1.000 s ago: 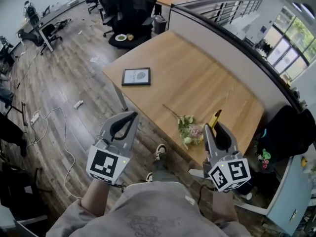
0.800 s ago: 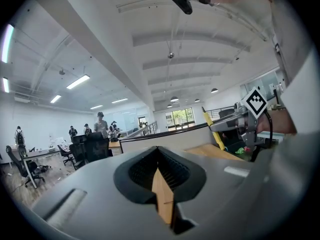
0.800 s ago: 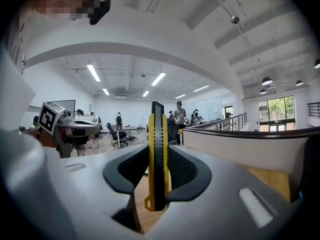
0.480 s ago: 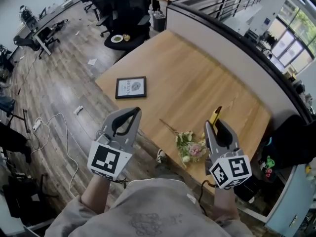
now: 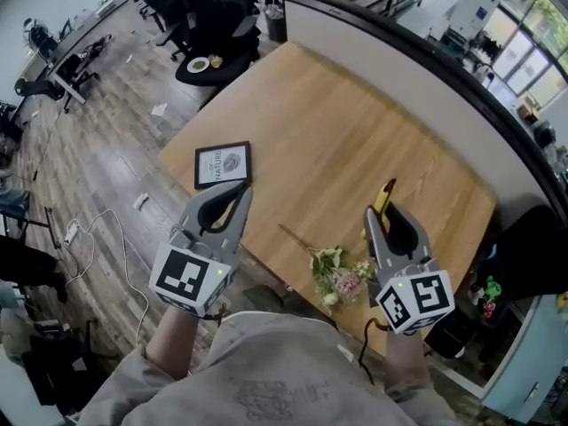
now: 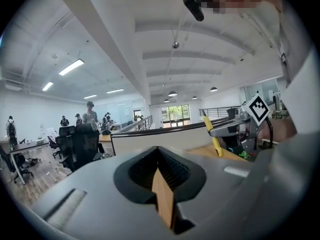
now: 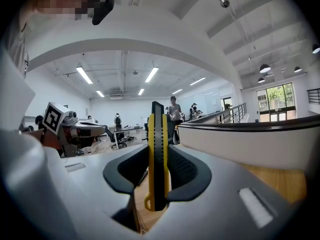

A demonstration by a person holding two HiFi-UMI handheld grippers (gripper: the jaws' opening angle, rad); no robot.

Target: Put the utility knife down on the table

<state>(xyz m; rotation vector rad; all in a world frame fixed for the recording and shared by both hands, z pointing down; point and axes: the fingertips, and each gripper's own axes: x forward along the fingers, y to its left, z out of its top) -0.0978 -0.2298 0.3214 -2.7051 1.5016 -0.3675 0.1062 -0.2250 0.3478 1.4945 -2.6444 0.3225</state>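
Gripping the utility knife [image 7: 156, 154] upright between its pads, the right gripper [image 5: 383, 218] was closed on the handle, with the knife's far end poking past the jaw tips. The knife hung over the near right part of the table [image 5: 355, 131], not yet set down. The left gripper [image 5: 232, 193] hovered at the near left edge, jaws drawn together and holding nothing; idle, I judged. A flower sprig [image 5: 335, 273] lay just left of the right gripper. Bare wood ahead looked the safer landing spot.
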